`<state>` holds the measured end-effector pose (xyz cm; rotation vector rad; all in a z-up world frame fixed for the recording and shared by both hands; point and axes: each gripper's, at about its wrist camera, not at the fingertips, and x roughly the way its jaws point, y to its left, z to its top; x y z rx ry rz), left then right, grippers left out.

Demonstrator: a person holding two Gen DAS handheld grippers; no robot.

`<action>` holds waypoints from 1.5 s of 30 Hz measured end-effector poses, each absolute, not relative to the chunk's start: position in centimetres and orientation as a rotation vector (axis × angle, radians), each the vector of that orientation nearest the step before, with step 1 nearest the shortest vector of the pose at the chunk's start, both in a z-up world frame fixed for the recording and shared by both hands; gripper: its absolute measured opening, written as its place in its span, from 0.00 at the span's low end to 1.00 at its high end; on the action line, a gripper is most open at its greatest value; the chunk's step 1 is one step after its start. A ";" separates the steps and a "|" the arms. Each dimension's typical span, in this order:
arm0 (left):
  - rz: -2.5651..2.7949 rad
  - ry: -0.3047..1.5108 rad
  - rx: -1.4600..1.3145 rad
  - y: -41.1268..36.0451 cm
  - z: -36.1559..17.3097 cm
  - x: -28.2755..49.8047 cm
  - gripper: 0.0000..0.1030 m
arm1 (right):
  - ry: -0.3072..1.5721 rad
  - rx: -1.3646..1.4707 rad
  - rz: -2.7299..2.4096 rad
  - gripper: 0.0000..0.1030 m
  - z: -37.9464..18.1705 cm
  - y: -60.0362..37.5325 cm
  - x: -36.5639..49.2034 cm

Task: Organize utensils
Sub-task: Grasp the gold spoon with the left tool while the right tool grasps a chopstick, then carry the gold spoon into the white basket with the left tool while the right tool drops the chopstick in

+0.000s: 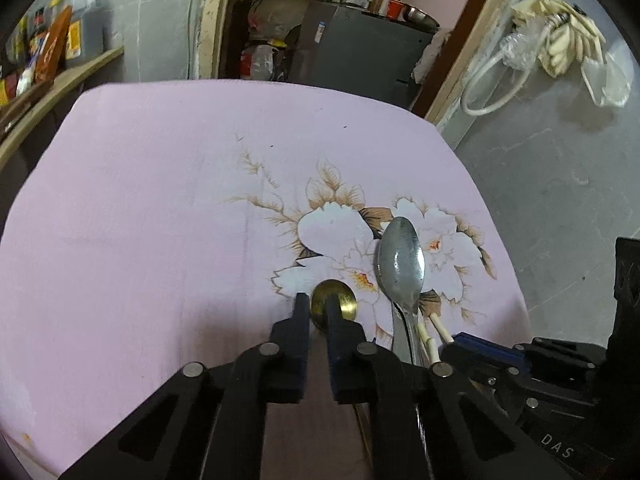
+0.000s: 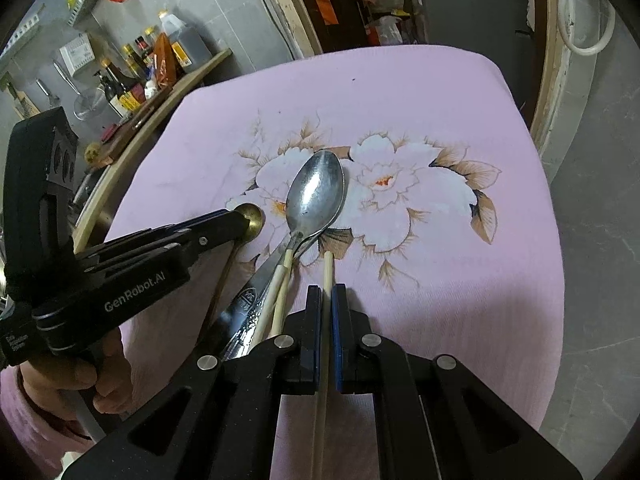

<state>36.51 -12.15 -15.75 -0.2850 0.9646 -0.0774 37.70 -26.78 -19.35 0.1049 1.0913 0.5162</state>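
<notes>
Steel spoon (image 2: 318,192) lies between left tongs (image 2: 250,222) gripping brass ladle (image 2: 252,218) and right tongs (image 2: 326,294) pinching chopstick (image 2: 327,272)

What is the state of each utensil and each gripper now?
Left gripper: shut on the brass spoon.
Right gripper: shut on one chopstick.
Steel spoon: lying on the cloth, bowl up.
Other two chopsticks: lying beside the steel spoon's handle.

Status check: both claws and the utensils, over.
Left claw shut on brass spoon. Right claw shut on one chopstick. Steel spoon and two more chopsticks lie between them on the pink cloth. Nothing blocking.
</notes>
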 end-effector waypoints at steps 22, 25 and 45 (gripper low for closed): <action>-0.146 0.769 -0.232 -13.8 -9.5 29.4 0.02 | 0.745 0.410 0.406 0.04 -14.1 -32.3 31.4; -0.154 0.734 -0.216 -13.8 -8.5 28.2 0.02 | 0.676 0.435 0.395 0.04 -13.0 -32.6 30.1; -0.211 0.511 -0.154 -9.7 1.7 21.7 0.02 | 0.467 0.477 0.365 0.04 -4.9 -30.2 23.8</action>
